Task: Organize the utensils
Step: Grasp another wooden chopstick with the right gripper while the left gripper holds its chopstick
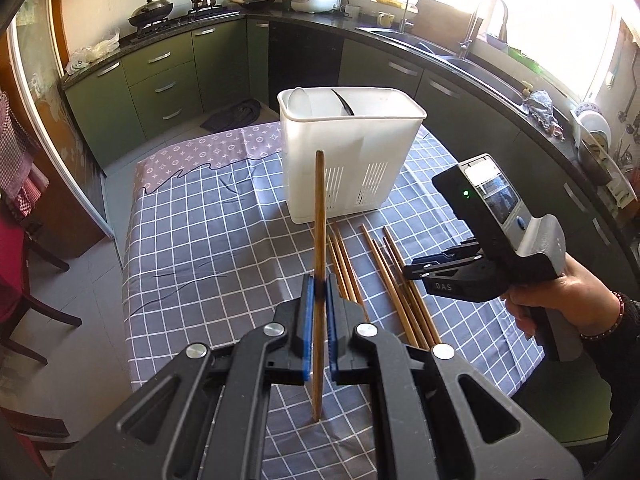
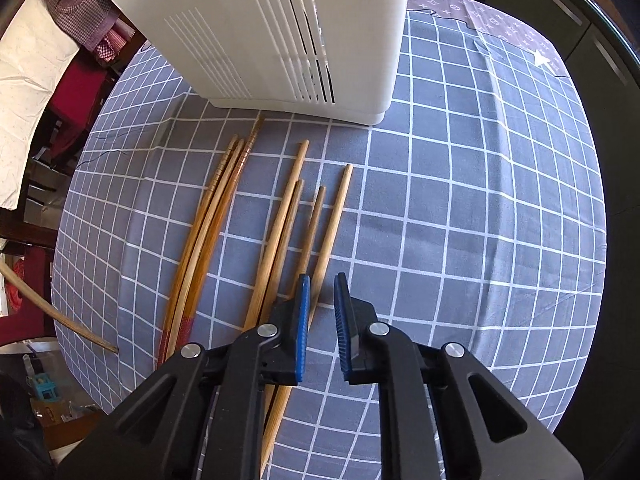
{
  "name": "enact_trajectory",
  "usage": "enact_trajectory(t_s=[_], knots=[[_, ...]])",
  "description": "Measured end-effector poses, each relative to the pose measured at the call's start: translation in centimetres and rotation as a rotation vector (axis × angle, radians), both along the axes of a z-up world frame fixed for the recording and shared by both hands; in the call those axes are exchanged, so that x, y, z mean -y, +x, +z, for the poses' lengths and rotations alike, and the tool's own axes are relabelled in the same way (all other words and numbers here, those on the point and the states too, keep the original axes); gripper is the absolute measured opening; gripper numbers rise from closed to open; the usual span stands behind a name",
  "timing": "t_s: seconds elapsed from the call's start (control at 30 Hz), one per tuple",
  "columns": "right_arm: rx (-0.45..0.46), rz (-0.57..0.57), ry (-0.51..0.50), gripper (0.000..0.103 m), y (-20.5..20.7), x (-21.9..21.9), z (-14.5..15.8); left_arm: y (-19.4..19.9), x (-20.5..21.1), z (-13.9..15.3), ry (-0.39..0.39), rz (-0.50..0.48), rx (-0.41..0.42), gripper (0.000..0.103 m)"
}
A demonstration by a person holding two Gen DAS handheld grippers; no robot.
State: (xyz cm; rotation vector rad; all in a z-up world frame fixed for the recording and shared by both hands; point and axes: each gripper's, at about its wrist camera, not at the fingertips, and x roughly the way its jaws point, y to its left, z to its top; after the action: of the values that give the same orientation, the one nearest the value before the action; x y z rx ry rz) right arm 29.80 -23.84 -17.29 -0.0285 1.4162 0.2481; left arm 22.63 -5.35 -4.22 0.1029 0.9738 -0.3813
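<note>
My left gripper (image 1: pixel 319 285) is shut on one brown chopstick (image 1: pixel 320 208), which stands nearly upright above the checked tablecloth (image 1: pixel 224 248); its lower end also shows in the right wrist view (image 2: pixel 60 316). Several more chopsticks (image 2: pixel 280 220) lie side by side in front of the white slotted utensil holder (image 2: pixel 280 32). The holder (image 1: pixel 352 152) contains a white spoon (image 1: pixel 300 100) and a dark utensil (image 1: pixel 346 104). My right gripper (image 2: pixel 322 284) points down over the right-hand chopsticks with a narrow gap between its pads; only cloth shows in that gap, and one chopstick passes under the left pad.
A person's hand (image 1: pixel 560 300) holds the right gripper (image 1: pixel 412 270) at the table's right side. The table's left edge (image 1: pixel 128 280) drops to the floor beside a dark wooden chair (image 1: pixel 24 300). Green kitchen cabinets (image 1: pixel 168 80) and a sink counter (image 1: pixel 460 56) ring the room behind.
</note>
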Motion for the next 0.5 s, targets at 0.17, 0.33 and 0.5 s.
enact_trajectory(t_s=[0.17,0.33,0.5], knots=[[0.005,0.007,-0.039,0.013,0.2,-1.8,-0.7,-0.2,0.3,0.0,-0.001,-0.012,0.005,0.006],[0.033,0.008,-0.044,0.009,0.0,-1.8,-0.7,-0.4,0.0,0.0,-0.003,-0.007,0.01,0.006],[0.074,0.006,0.024,0.007,-1.1,-0.3,0.8,-0.5,-0.1,0.1,-0.003,-0.006,0.01,0.006]])
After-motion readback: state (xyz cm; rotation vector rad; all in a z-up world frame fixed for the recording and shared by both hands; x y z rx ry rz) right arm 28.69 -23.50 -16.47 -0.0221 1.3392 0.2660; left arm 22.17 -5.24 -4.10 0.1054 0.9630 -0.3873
